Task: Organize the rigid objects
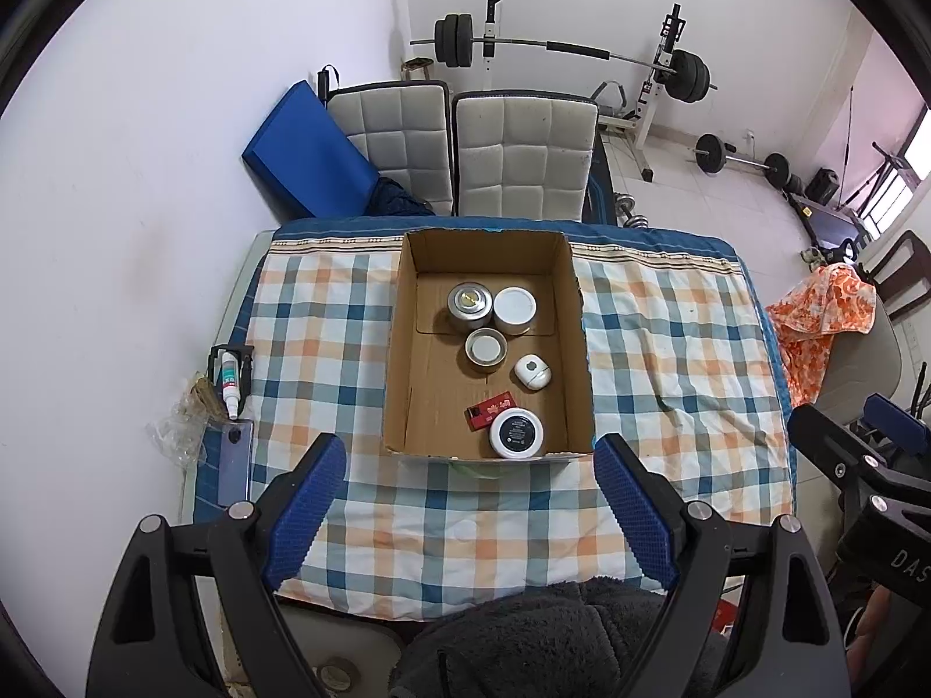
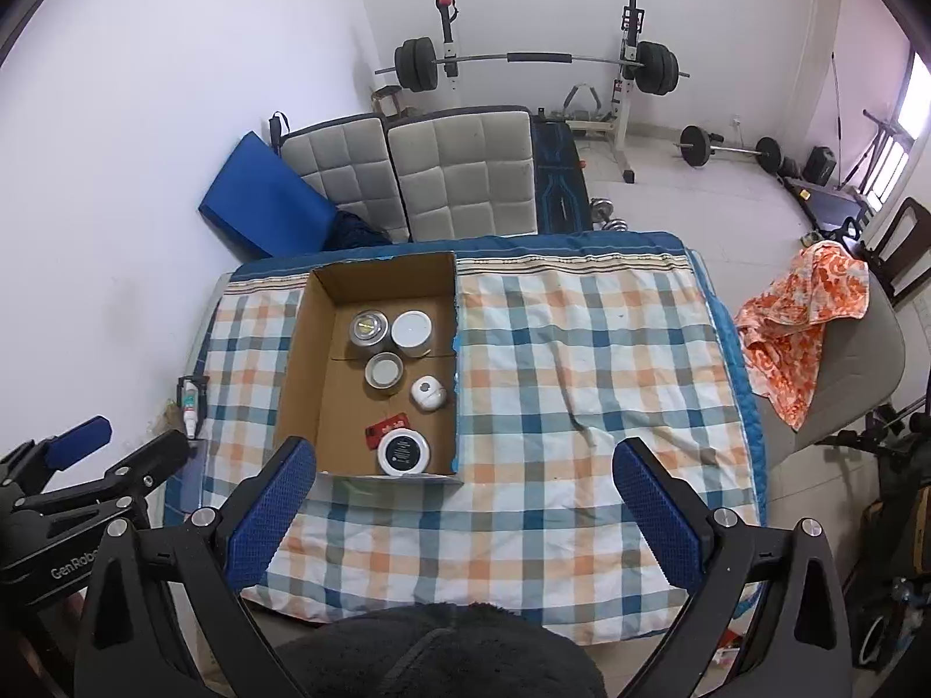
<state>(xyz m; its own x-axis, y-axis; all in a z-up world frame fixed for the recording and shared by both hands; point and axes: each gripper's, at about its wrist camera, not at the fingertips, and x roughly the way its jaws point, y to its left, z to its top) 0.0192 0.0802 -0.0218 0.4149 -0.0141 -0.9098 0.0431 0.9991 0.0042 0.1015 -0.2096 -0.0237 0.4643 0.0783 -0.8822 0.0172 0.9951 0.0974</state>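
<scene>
An open cardboard box (image 1: 401, 349) (image 2: 302, 349) stands on the checked cloth at the table's far side. Inside lie a metal tin (image 1: 469, 303) (image 2: 369, 328), a white-lidded jar (image 1: 514, 307) (image 2: 412, 330), a smaller round tin (image 1: 486, 349) (image 2: 384, 372), a white oval device (image 1: 532, 371) (image 2: 428, 393), a red card (image 1: 486, 409) (image 2: 386, 428) and a white jar with a dark lid (image 1: 516, 433) (image 2: 404, 451). My left gripper (image 1: 471, 506) is open and empty, held above the table's near side in front of the box. My right gripper (image 2: 465, 506) is open and empty, right of the box.
A small glue bottle (image 1: 229, 381) (image 2: 189, 407), a phone (image 1: 235, 465) and crumpled plastic (image 1: 178, 424) lie at the table's left edge. Two padded chairs (image 1: 465, 151) stand behind the table. An orange cloth (image 2: 797, 326) hangs on a chair at right. Weights stand by the far wall.
</scene>
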